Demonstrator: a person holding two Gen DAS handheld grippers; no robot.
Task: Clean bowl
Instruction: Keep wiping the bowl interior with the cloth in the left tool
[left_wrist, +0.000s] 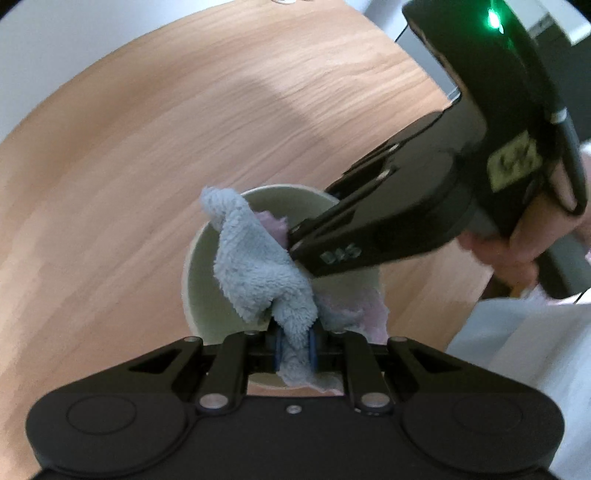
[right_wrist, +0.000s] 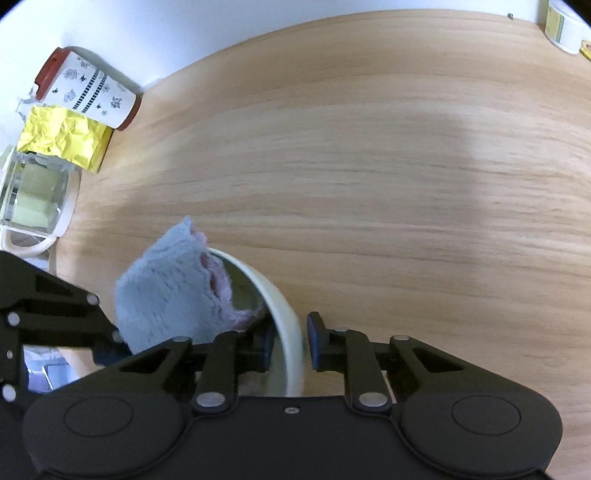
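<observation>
L gripper (left_wrist: 295, 347): nearest to us, clenched on the blue-grey cloth (left_wrist: 255, 266); blue pads pinch a fold of it right at the bowl's near rim.
R gripper (right_wrist: 290, 343): we see its fingers straddling the bowl wall, one inside, one outside; gripping the rim, as far as we can tell. In the L view its black body comes in from the right, tips down in the bowl against the cloth.
Bowl (left_wrist: 207, 273): pale cream outside, dull greenish inside, smooth rim; sits on the surface (left_wrist: 147, 147) directly below both grippers. No dirt we can make out.
Cloth: fluffy, pinkish underside, bunched inside the bowl and spilling over the rim both near and far.
Room: wide bare wood beyond the bowl and to the R; surface edge curves along the white wall.
Far L edge (R view): clear jug (right_wrist: 33, 195), yellow crumpled pack (right_wrist: 62, 136), patterned cup w/ red lid (right_wrist: 88, 88), clustered well apart from the bowl.
Far R corner: tape roll (right_wrist: 565, 29) at the edge.
</observation>
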